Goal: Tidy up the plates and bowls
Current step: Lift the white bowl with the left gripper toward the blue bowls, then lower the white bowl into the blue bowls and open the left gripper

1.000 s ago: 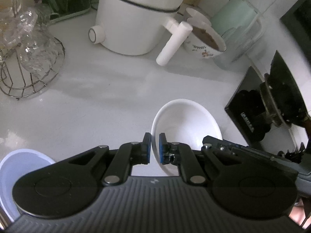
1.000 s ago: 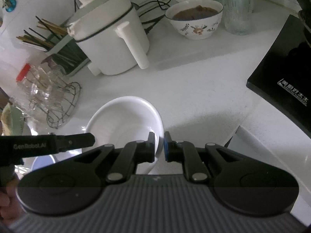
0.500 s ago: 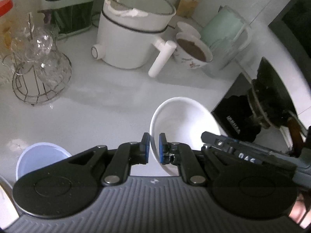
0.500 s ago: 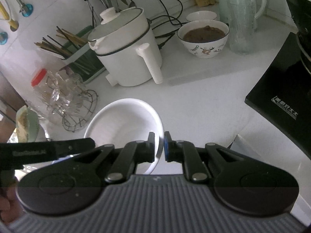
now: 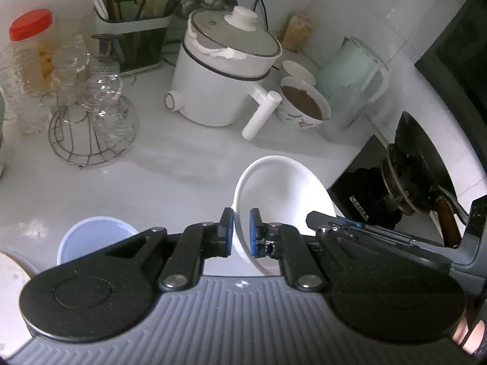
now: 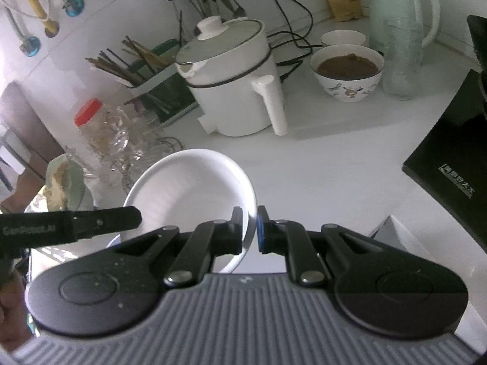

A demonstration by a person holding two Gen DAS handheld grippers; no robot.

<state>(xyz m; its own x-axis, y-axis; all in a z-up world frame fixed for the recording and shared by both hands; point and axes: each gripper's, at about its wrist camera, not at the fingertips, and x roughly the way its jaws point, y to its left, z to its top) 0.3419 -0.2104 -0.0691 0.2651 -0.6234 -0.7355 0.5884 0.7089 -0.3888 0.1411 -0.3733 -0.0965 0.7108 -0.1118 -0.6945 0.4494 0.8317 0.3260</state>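
L wrist view: left tool [image 5: 242,232] clenched on the near-left rim of the white bowl [image 5: 283,194], blue pads either side of the rim. Bowl held tilted above the white table [image 5: 182,179], not resting on it. Right tool's arm [image 5: 365,231] reaches the bowl's right edge. Only this view shows: lilac bowl [image 5: 91,237] on the table low left, w/ a plate edge [image 5: 12,276] at the far left; dark wok [image 5: 420,164] on the black hob [image 5: 356,194] at right. Behind: white pot [image 5: 225,76], brown-filled bowl [image 5: 304,103], wire rack [image 5: 88,130] w/ glasses.

R wrist view: right tool [image 6: 250,231] clenched on the bowl's [image 6: 188,191] right rim; left tool's arm [image 6: 70,225] comes in from the left side. Only here: utensils [image 6: 36,9] hung on the wall, a green dish [image 6: 64,182] at left, clear glass [image 6: 401,60] in front of the kettle [image 6: 401,3]. Lilac bowl mostly hidden under the white one.
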